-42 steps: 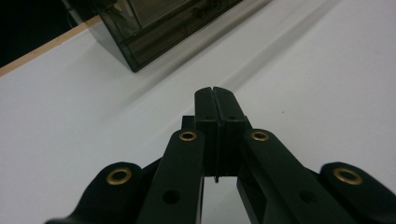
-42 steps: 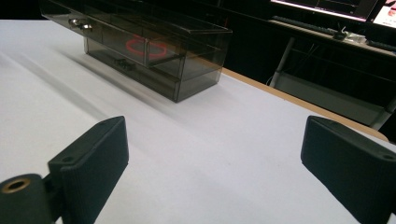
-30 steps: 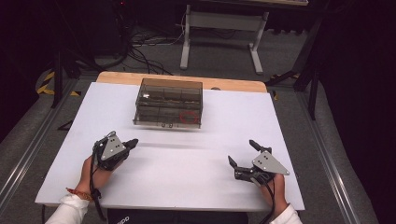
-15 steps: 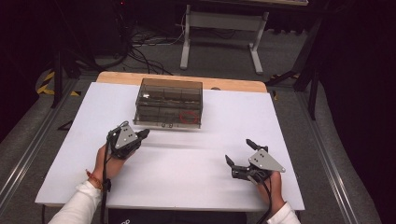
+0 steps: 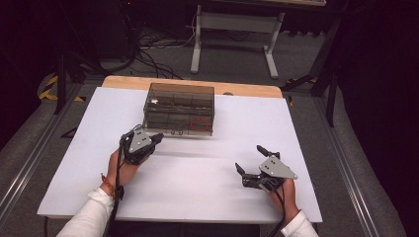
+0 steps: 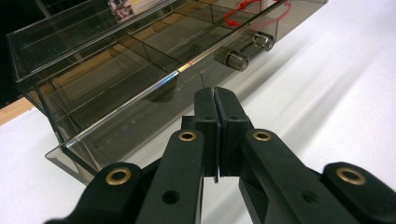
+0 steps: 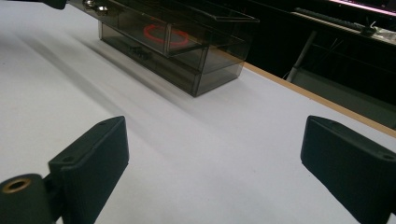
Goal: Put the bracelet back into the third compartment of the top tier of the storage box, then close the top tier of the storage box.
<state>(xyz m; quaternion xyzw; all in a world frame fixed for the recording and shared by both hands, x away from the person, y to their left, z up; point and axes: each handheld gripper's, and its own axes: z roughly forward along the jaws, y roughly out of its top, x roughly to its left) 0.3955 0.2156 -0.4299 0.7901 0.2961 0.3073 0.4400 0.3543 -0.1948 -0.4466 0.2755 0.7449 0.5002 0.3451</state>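
A smoky clear drawer box (image 5: 179, 108) stands at the back middle of the white table (image 5: 207, 202). Something red and ring-shaped (image 5: 199, 123) shows through its right side. My left gripper (image 5: 157, 136) is shut with nothing between its jaws, its tips just short of the box's front left. The left gripper view has the shut gripper (image 6: 215, 100) pointing at the box's lower drawer (image 6: 116, 93), with a clear bar handle (image 6: 245, 51) farther right. My right gripper (image 5: 248, 158) lies open at the front right; its view shows the gripper (image 7: 212, 144) wide apart and the box (image 7: 187, 51) far off.
A strip of wooden tabletop (image 5: 192, 86) runs behind the white sheet. Beyond it on the floor are a white metal stand (image 5: 232, 29) and loose cables (image 5: 148, 49). Bare white surface lies between the two grippers.
My left gripper has travelled forward and to the right, from the table's left front up to the box's front left. The right gripper has barely shifted.
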